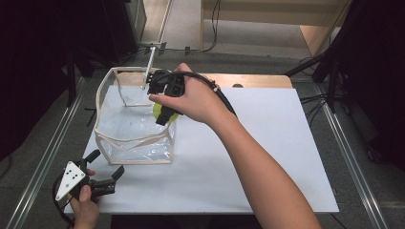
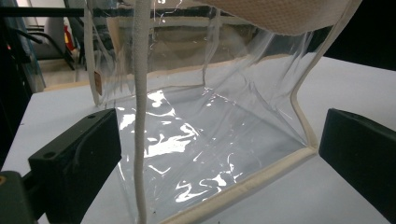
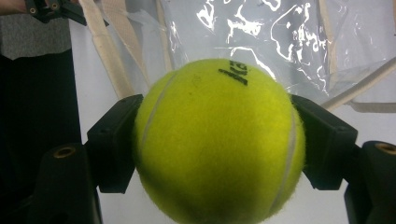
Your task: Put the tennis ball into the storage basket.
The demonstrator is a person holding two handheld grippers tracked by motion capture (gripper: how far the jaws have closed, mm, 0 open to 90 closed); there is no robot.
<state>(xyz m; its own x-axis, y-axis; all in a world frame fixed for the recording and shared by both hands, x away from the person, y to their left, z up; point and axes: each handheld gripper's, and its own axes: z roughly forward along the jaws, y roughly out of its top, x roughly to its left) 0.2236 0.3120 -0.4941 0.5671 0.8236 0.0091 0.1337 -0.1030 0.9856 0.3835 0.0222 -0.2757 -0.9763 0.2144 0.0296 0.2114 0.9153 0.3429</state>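
Note:
A yellow-green tennis ball (image 3: 218,142) sits clamped between the two black jaws of my right gripper (image 3: 217,144), which is shut on it. In the high view that gripper (image 1: 165,114) hangs over the right rim of a clear plastic bag with cream edging (image 1: 133,138), and a sliver of the ball (image 1: 159,111) shows under the hand. My left gripper (image 1: 107,167) rests near the front left corner of the white board, jaws spread open and pointed at the bag. The left gripper view looks into the bag's front wall (image 2: 196,140), with a cream strap (image 2: 139,140) hanging between the jaws.
The white board (image 1: 267,152) covers a wooden table, with bare board to the right of the bag. Metal rails (image 1: 351,152) run along both sides. Dark equipment and cables stand at the far edges.

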